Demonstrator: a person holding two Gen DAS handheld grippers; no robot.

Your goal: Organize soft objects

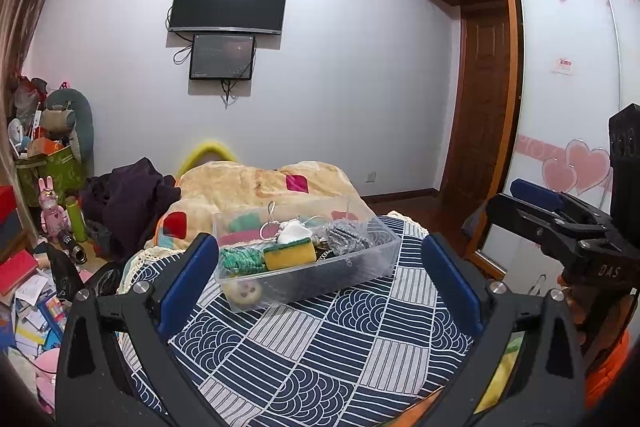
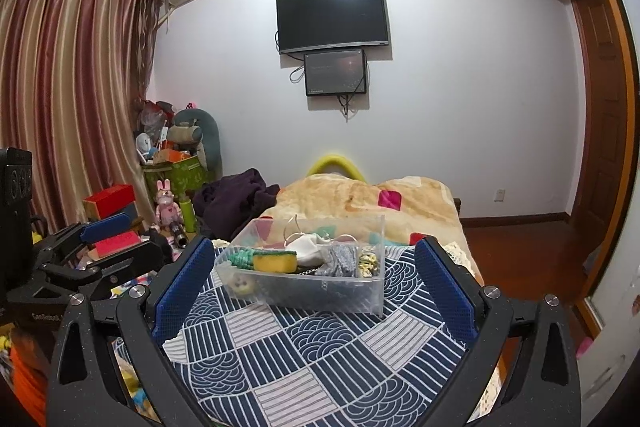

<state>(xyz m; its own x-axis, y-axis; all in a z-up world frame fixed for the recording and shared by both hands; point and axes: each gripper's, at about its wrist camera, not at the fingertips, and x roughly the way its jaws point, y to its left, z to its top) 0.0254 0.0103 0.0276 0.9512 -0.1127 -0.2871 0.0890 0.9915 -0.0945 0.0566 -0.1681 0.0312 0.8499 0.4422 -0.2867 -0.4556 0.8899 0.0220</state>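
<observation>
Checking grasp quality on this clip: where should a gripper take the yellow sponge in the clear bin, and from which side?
Probably from above. The yellow sponge lies flat on top of the pile near the front wall of the clear bin, green scouring side up, with its long yellow edge facing the cameras. Pinch across its short width at mid-length; the bin wall blocks a level approach. Both the left gripper and right gripper are open.

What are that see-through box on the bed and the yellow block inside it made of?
The box looks like clear, slightly frosted hard plastic: its contents show through the straight, rigid walls. The yellow block appears to be a foam sponge with a green scouring layer on top, matte and porous-looking. Both sit on the bed cover, seemingly printed woven fabric.
</observation>
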